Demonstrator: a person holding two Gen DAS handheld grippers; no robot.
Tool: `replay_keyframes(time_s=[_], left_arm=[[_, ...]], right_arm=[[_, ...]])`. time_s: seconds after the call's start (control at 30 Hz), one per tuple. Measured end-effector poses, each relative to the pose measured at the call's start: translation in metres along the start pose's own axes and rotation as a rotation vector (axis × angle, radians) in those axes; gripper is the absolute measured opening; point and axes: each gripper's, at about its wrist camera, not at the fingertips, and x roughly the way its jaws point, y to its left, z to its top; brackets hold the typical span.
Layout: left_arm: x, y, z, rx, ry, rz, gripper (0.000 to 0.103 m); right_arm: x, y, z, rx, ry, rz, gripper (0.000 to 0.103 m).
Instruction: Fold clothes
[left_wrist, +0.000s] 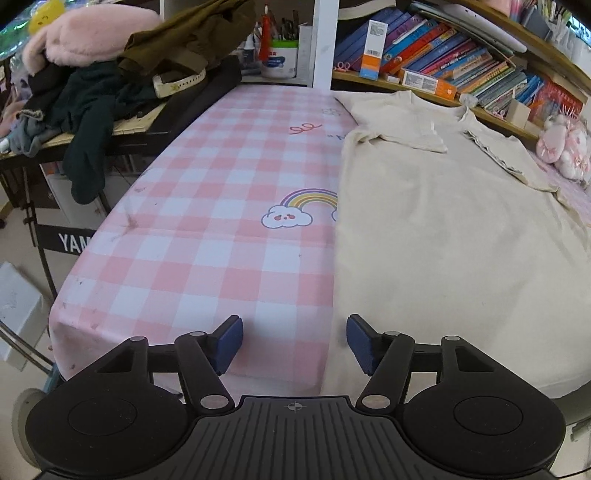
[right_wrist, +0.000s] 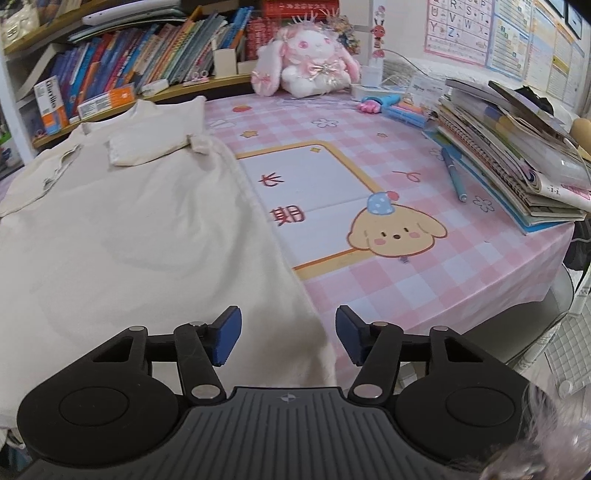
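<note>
Cream knit garment (left_wrist: 443, 229) is lying flat, sleeves folded in, along the near edge of the pink-checked table (left_wrist: 207, 236), with left claw (left_wrist: 294, 343) and right claw (right_wrist: 288, 334) both hanging apart and empty over its hem corners, presumably readying a paired pinch.

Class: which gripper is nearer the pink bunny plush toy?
Right. The right gripper faces the bunny across the table; from the left gripper it sits far off right.

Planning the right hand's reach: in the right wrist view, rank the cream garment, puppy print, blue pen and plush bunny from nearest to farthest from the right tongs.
1. Cream garment, edge between the right tongs.
2. Puppy print, ahead right.
3. Blue pen, farther right.
4. Plush bunny, far edge.
</note>
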Motion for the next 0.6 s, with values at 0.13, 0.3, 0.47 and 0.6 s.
replay_keyframes(time_s=[0.13, 0.3, 0.47, 0.6], left_arm=[[0.0, -0.003, 0.001, -0.01, 0.003, 0.009, 0.058], [-0.005, -0.007, 0.004, -0.02, -0.011, 0.005, 0.004], [-0.019, -0.021, 0.011, -0.028, -0.05, -0.092, 0.0], [-0.02, -0.04, 0.011, 0.036, -0.059, -0.127, 0.0]], right_arm=[[0.009, -0.007, 0.003, 0.021, 0.036, 0.002, 0.04], [0.008, -0.007, 0.005, 0.005, 0.05, 0.035, 0.006], [-0.013, 0.006, 0.008, 0.003, -0.005, 0.13, 0.005], [-0.027, 0.028, 0.012, -0.047, -0.034, 0.239, 0.005]])
